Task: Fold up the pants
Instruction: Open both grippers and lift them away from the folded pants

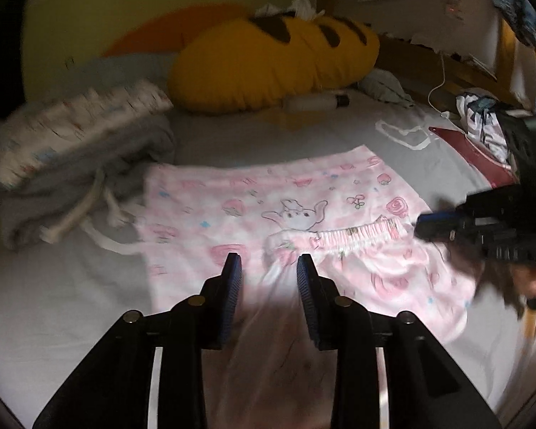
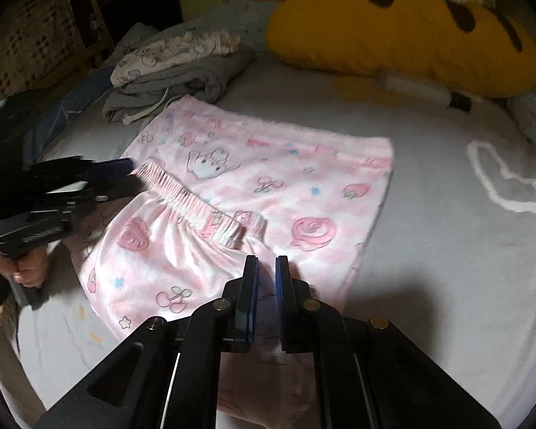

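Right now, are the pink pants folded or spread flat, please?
Folded: the pants lie doubled, waistband resting across their middle.

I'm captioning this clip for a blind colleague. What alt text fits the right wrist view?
Pink printed pants lie folded on a grey bed sheet, the elastic waistband laid across the middle. The right tongs are slightly open over the near edge, the left tongs at the waistband's far end. A yellow cushion lies behind.

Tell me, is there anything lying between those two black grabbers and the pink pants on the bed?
Nothing visible is. Both the left gripper and the right gripper hang right over the pink pants, jaws parted, with only the fabric beneath. The grey clothes pile lies off beside the pants.
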`<action>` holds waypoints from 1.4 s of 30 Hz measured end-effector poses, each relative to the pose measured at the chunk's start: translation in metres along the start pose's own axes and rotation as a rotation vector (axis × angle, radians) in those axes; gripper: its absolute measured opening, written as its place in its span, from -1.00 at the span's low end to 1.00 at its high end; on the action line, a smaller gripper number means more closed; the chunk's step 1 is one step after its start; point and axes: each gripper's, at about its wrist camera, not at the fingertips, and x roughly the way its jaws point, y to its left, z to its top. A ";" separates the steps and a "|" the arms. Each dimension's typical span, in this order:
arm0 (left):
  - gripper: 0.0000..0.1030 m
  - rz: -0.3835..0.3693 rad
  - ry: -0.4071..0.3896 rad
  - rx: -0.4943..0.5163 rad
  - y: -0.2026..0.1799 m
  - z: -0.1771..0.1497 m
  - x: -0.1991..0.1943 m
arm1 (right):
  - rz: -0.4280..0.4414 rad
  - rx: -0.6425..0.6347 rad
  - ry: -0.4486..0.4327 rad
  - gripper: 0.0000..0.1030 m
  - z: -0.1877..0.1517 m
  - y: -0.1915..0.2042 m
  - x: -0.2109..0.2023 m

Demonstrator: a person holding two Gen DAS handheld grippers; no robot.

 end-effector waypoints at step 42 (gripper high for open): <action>0.98 0.340 -0.348 -0.039 -0.012 -0.079 -0.153 | -0.190 0.079 -0.401 0.99 -0.038 0.022 -0.118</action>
